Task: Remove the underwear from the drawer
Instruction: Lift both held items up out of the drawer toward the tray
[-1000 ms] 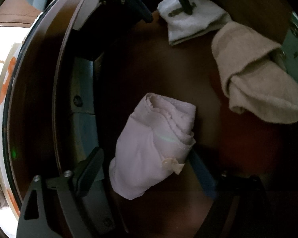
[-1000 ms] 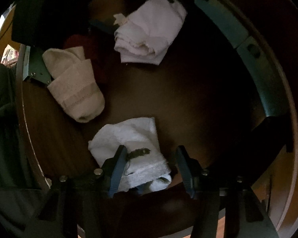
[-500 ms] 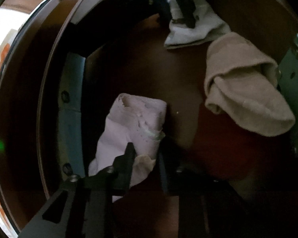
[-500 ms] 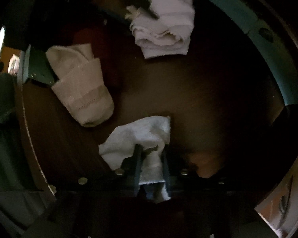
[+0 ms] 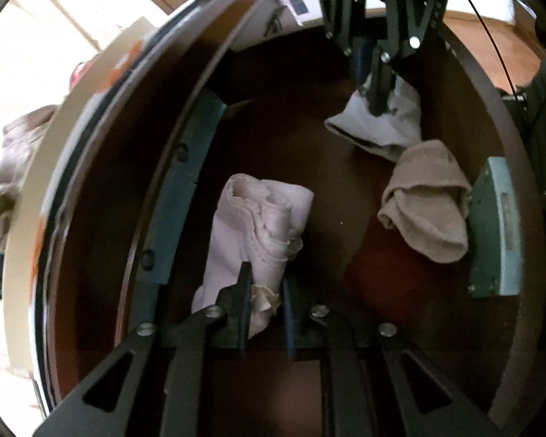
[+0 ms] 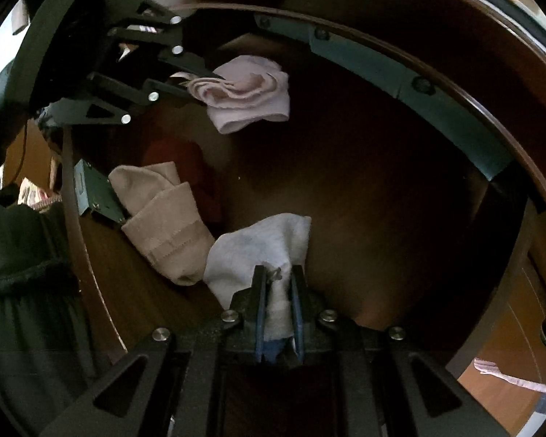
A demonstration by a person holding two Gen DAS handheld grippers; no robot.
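Underwear [image 5: 258, 225] beside beige sock [image 5: 426, 200].

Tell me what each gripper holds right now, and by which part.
The left gripper pinches the pink folded garment at its near, bunched end. The right gripper pinches the white folded garment at its near edge.

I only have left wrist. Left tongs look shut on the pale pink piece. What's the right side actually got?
Observer: Right tongs are shut on the white folded underwear, fabric bunched between the pads.
Operator: Is the white one touching the beige piece?
Observer: Yes, in the right wrist view its left edge lies against the beige folded underwear.
Operator: How does my grip look from over there?
Observer: Left tongs pinch the rolled edge of the pale pink underwear; the rest hangs free beyond the fingertips.
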